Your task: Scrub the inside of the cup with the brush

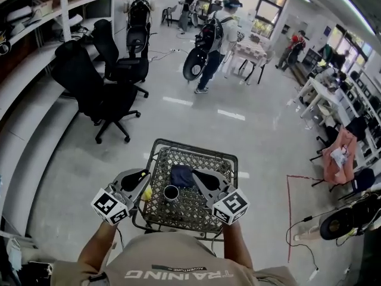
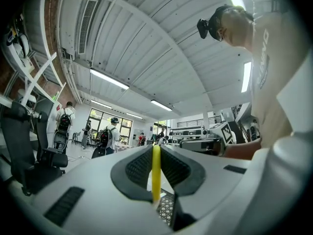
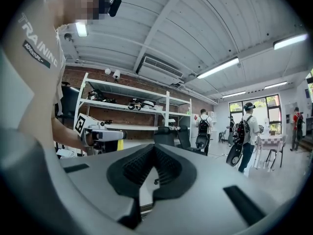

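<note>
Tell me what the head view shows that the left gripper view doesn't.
Only the head view: the round dark cup with a pale rim and the dark blue cloth beside it, in the black wire-mesh basket. Only the left gripper view: the white ceiling's strip lights, and the left gripper with jaws shut on the thin yellow brush handle, seen edge-on. Both: that yellow handle, the right gripper, black office chairs.

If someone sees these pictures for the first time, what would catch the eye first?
A black mesh table just in front of the person holds a small dark cup beside a dark blue cloth. Over it, the left tool is shut on a thin yellow item, probably the brush. The right tool is shut and empty.
</note>
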`<state>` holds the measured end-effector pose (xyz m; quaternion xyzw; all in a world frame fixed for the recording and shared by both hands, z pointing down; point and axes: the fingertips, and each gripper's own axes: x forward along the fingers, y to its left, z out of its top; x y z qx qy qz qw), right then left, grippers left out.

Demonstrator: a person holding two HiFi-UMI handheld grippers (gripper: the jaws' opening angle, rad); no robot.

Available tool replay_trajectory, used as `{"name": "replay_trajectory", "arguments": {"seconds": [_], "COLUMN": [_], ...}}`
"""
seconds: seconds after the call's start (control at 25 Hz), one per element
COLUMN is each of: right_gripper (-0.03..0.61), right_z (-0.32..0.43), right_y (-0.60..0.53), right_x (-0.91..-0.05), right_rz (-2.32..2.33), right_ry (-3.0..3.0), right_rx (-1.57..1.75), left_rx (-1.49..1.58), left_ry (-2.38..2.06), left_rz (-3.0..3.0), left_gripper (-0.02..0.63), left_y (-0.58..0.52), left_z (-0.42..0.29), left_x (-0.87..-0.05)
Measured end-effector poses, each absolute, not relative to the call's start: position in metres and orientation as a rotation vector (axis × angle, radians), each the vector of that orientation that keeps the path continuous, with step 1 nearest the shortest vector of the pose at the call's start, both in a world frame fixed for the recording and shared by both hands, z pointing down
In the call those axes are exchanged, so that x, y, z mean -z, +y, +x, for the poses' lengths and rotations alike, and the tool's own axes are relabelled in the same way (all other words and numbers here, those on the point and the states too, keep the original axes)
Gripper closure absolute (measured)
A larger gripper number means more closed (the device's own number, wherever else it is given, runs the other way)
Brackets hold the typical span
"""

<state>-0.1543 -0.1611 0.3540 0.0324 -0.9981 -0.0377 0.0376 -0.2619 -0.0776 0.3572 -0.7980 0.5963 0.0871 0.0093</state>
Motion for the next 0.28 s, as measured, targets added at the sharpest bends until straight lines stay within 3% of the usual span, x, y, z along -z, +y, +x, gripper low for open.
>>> {"name": "replay_trajectory", "arguments": {"seconds": [0.28], "right_gripper": [0.563], "right_z": [-0.156], "right_y": [-0.165], "right_x": [-0.369], "right_rz": [0.093], "right_ry": [-3.02], "right_rx": [0.182], "left_rx": [-0.374], "left_ry": [1.886], "left_rz": [-2.463], "left_gripper": [0.561], "left_y": [-0.08], "left_z": [-0.268], "left_x": [-0.376]}}
